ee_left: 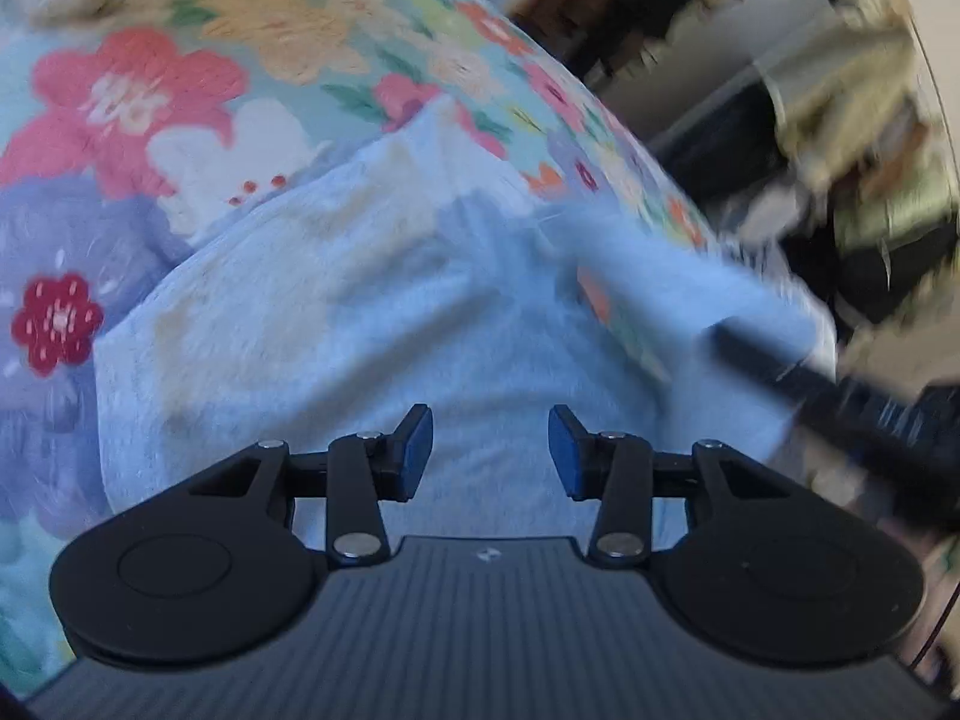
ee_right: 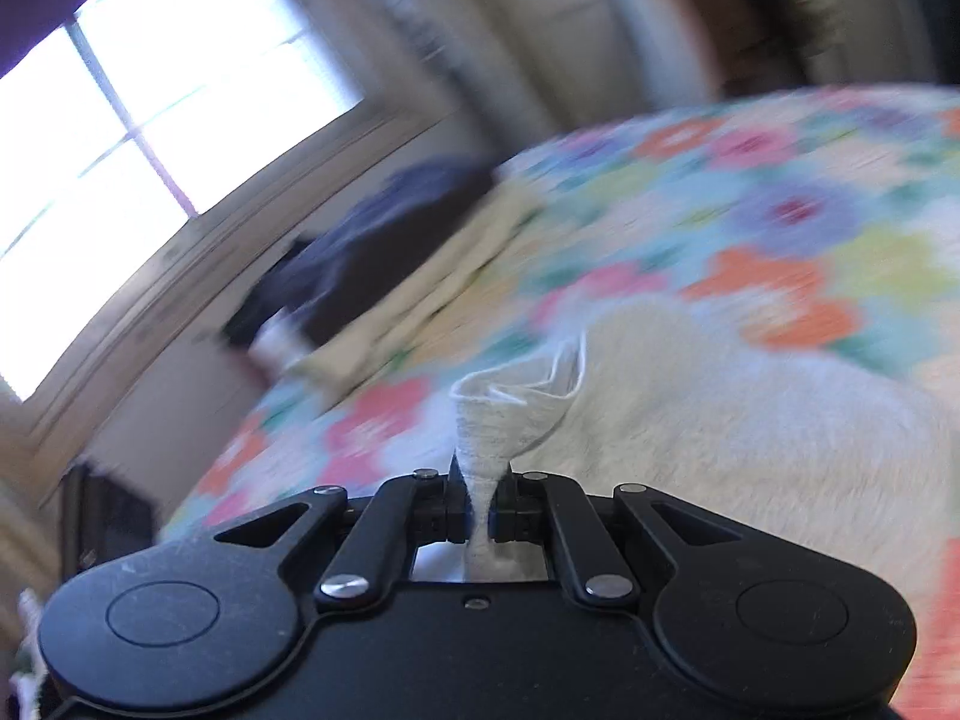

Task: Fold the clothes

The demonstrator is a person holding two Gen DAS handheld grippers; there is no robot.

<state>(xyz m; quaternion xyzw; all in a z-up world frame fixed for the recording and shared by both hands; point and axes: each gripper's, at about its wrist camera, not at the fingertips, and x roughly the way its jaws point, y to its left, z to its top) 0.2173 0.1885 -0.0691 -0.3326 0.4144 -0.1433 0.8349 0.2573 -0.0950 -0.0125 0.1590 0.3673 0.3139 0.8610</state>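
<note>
Folding a pale garment on a flowered bed.

Left wrist view: the left hand-held gripper (ee_left: 490, 452) hangs with its blue pads spread and nothing between them, over the garment (ee_left: 336, 324), which lies rumpled on the bed (ee_left: 120, 102) near its right edge. Right wrist view, badly blurred: the right hand-held gripper (ee_right: 478, 507) is pressed together, pinching a bunched fold of what seems the same garment (ee_right: 720, 438), which trails back onto the bed (ee_right: 750, 204).

The dark heap (ee_right: 384, 240) at the floral bedspread's (ee_right: 750, 228) far edge is smeared beyond naming. Blur also dissolves the clutter (ee_left: 864, 138) beside the bed, and a dark bar (ee_left: 840, 408) runs off the right edge.
</note>
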